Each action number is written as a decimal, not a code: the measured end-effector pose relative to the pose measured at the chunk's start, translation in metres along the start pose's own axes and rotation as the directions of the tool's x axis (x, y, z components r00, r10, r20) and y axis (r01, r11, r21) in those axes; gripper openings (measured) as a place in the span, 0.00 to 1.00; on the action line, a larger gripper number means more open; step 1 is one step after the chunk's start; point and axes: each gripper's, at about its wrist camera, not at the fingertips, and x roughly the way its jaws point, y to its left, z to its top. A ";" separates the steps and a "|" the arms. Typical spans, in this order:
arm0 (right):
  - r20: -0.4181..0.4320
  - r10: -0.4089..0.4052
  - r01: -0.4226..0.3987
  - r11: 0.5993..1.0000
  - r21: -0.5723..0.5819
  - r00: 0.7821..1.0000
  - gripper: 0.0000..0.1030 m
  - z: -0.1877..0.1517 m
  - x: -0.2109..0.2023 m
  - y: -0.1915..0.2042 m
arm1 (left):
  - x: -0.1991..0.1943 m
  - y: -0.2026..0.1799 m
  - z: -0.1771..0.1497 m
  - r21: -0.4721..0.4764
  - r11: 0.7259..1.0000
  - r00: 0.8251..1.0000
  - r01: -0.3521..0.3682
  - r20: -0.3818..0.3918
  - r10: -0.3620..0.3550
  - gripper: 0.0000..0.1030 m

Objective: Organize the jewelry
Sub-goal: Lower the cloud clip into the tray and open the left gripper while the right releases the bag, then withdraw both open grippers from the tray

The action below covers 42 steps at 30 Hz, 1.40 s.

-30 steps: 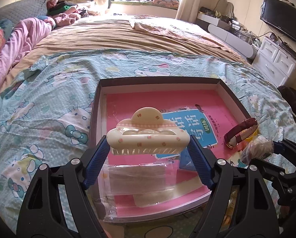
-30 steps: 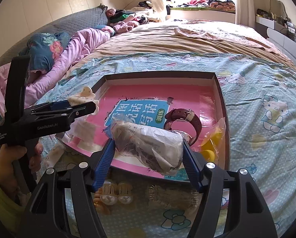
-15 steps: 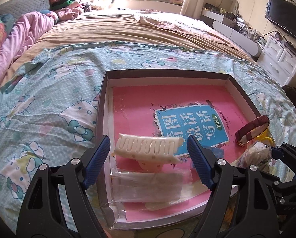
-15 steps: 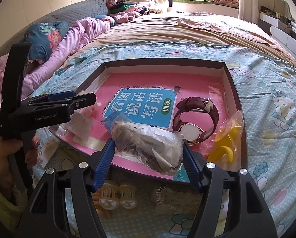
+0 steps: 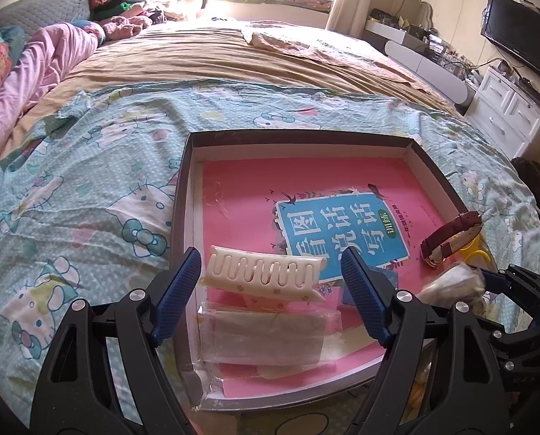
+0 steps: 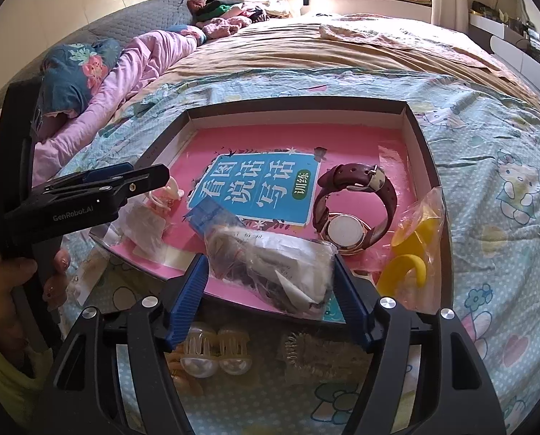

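- Left wrist view: your left tongs (image 5: pixel 271 282) stand spread apart with nothing between the blue pads. The cream hair claw (image 5: pixel 264 276) lies teeth-up in the near left corner of the dark-walled box (image 5: pixel 178 217), clear of both pads and resting partly on a clear plastic packet (image 5: pixel 266 335). The box sits on the cartoon-print bedspread (image 5: pixel 74 195) and is lined with a pink book (image 5: pixel 306 188).
- Left wrist view: a maroon-strapped watch (image 5: pixel 451 233) stands on edge near the box's right side. Your right tongs (image 5: pixel 462 282) come in from the right with a crinkled bag in them.
- Right wrist view: your right tongs (image 6: pixel 270 286) are clamped on a clear bag of jewelry (image 6: pixel 270 262), held over the near wall of the box (image 6: pixel 420 137).
- Right wrist view: the watch (image 6: pixel 353 210) lies inside the box on the book (image 6: pixel 259 188), just beside a bag of yellow rings (image 6: pixel 413 250) at the right wall.
- Right wrist view: your left tongs (image 6: pixel 136 179) reach over the box's left corner; you cannot tell their state from here.
- Right wrist view: a pearl hair clip (image 6: pixel 215 353) and a clear comb clip (image 6: pixel 317 353) lie on the bedspread (image 6: pixel 494 217), outside the box, below the tongs.
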 end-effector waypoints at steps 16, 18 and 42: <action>0.086 -0.004 0.004 1.000 0.001 0.996 0.81 0.003 -0.037 -0.004 | -0.025 -0.003 0.004 -0.014 1.000 0.999 0.007 0.044 -0.006 0.70; 0.096 -0.007 0.006 1.000 0.008 0.995 0.82 0.003 -0.041 -0.006 | -0.028 -0.004 0.004 -0.016 1.000 0.999 0.007 0.048 -0.006 0.70; 0.213 -0.026 0.022 1.000 0.020 0.977 0.85 0.006 -0.095 -0.016 | -0.107 0.001 0.006 -0.068 0.998 0.980 0.005 0.200 0.009 0.91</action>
